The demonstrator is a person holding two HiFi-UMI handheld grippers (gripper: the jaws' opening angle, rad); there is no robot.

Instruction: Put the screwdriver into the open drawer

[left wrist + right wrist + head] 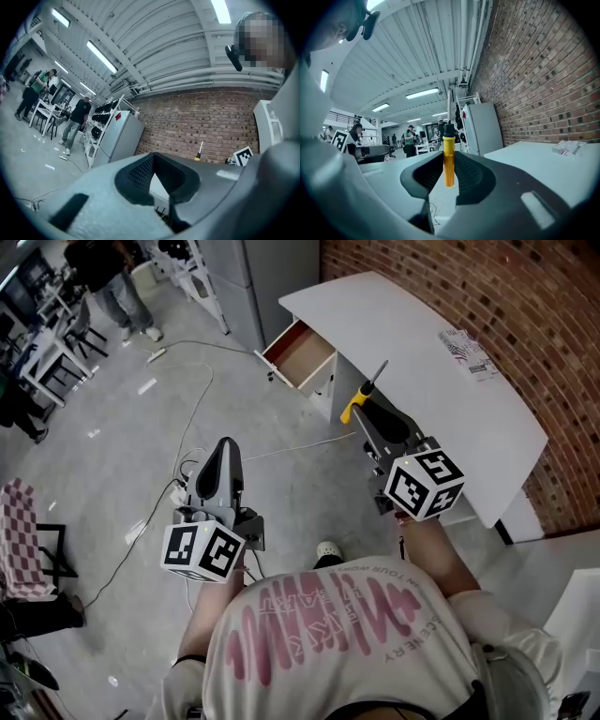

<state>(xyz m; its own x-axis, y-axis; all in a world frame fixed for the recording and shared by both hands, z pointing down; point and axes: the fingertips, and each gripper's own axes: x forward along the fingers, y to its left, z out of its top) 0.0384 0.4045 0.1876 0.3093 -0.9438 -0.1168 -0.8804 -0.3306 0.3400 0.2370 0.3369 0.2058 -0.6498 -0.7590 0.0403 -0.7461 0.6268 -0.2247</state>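
Note:
The screwdriver (359, 399) has a yellow handle and a dark shaft that points up toward the table. My right gripper (361, 411) is shut on the handle, and the right gripper view shows that handle (449, 161) upright between the pads. The open drawer (302, 352) sticks out of the white table's left end, ahead of the right gripper, and its wooden inside is bare. My left gripper (225, 448) hangs over the floor left of the drawer, jaws together with nothing in them. From the left gripper (153, 158) the screwdriver (200, 151) shows far off.
The curved white table (441, 409) runs along a brick wall (525, 306) and bears a printed packet (466, 351). Cables (187, 409) trail over the grey floor. A grey cabinet (258, 277) stands behind the drawer. A person (117, 277) stands far left.

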